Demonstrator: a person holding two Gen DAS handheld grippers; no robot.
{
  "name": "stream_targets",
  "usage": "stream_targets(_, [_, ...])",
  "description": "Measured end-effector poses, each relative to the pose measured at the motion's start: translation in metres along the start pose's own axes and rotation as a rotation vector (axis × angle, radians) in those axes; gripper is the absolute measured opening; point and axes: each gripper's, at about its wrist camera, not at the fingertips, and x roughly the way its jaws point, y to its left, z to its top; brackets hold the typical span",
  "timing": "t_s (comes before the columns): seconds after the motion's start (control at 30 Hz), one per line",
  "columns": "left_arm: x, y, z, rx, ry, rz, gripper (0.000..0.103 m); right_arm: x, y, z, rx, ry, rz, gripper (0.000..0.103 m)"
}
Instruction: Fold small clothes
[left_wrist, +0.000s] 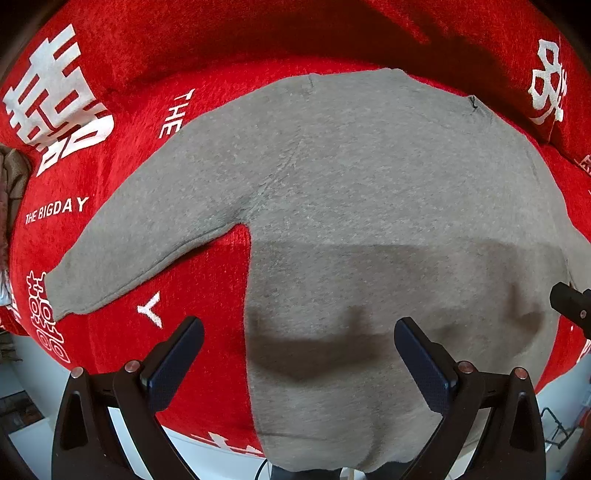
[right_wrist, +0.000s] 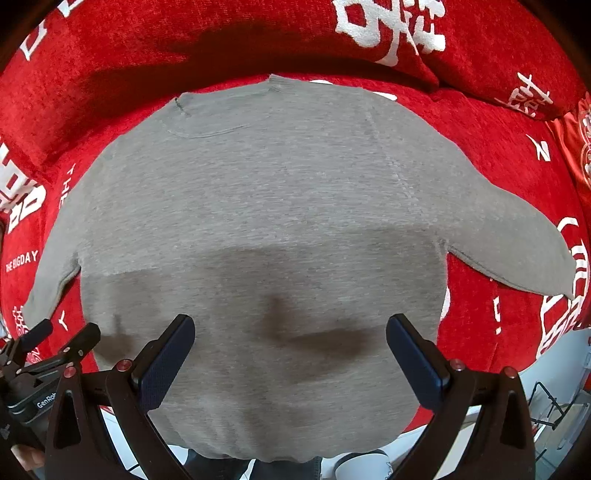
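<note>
A small grey long-sleeved sweater (left_wrist: 369, 192) lies spread flat on a red cover, collar at the far side and hem hanging over the near edge. Its left sleeve (left_wrist: 147, 236) stretches down to the left. In the right wrist view the same sweater (right_wrist: 258, 206) fills the middle, its right sleeve (right_wrist: 517, 243) pointing right. My left gripper (left_wrist: 299, 328) hovers open above the sweater's lower left side edge, holding nothing. My right gripper (right_wrist: 290, 325) stands open over the lower body of the sweater, also holding nothing. The left gripper (right_wrist: 62, 336) shows at the left of the right wrist view.
The red cover (left_wrist: 129, 92) with white characters and "THE BIGDAY" lettering lies over a cushioned seat with a raised back. A red pillow (right_wrist: 480, 55) sits at the back right. White floor (right_wrist: 554, 369) and a wire rack show below the seat's front edge.
</note>
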Motion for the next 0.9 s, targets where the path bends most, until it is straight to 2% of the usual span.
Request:
stream_targets(0.2, [0.0,0.005,-0.002,-0.002,-0.025,0.006,0.103,0.0,0.004,-0.002,-0.005,0.004,-0.007,0.103])
stream_targets(0.57, [-0.001,0.025,-0.005,-0.042,-0.009,-0.007,0.103,-0.003,0.022,0.0,-0.032,-0.004,-0.004,0.103])
stream_targets(0.77, [0.003,0.058,-0.01,-0.148,0.0,-0.102,0.103,-0.001,0.04,0.001,-0.065,0.004,0.002,0.103])
stream_targets(0.9, [0.007,0.097,-0.014,-0.233,-0.011,-0.108,0.103,0.002,0.056,0.001,-0.11,0.01,0.005,0.103])
